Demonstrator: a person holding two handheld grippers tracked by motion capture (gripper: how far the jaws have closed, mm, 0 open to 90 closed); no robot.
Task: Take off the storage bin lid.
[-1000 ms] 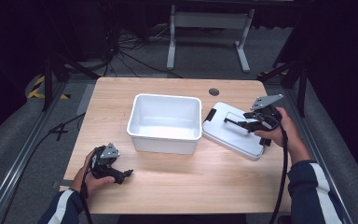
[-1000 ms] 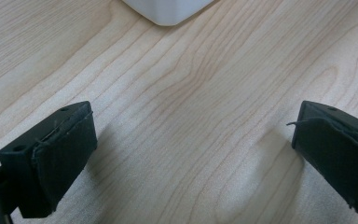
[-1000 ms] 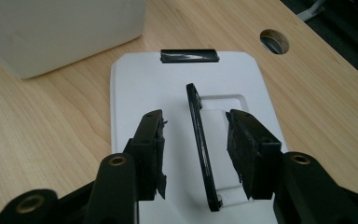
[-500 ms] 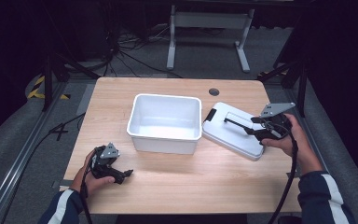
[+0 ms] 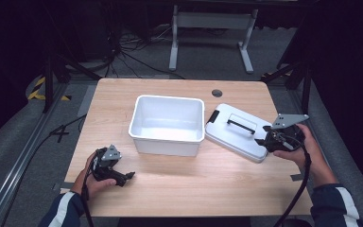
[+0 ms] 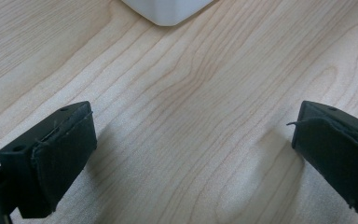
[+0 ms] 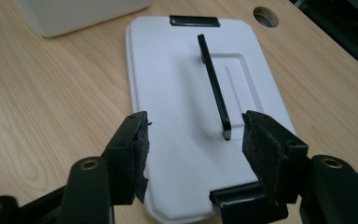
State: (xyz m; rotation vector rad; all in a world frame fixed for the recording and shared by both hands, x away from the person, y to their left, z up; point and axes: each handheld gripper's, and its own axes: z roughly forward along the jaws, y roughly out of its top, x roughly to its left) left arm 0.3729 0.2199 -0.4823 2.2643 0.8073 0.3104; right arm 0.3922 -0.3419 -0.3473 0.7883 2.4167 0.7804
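Note:
A white open bin (image 5: 168, 124) stands mid-table. To its right lies a white lid (image 5: 238, 130) with a black handle (image 5: 240, 124) on top. My right gripper (image 5: 267, 135) sits at the lid's right edge, pointing left along the handle. In the right gripper view the handle (image 7: 212, 79) runs away from the gripper (image 7: 193, 140), its near end just ahead of the pads. These jaws have just been opening and stand open, with nothing pressed between them. My left gripper (image 5: 126, 177) rests on the table's front left, open wide over bare wood (image 6: 191, 154).
A round cable hole (image 5: 217, 93) lies behind the lid near the table's far edge. The bin's corner (image 6: 168, 9) is just ahead of the left gripper. The table's right edge is close behind my right hand. Cables and a metal frame stand on the dark floor beyond.
My right gripper has drawn back to the right, from over the lid's handle to the lid's right edge, and its jaws stand wider. The left hand has stayed put.

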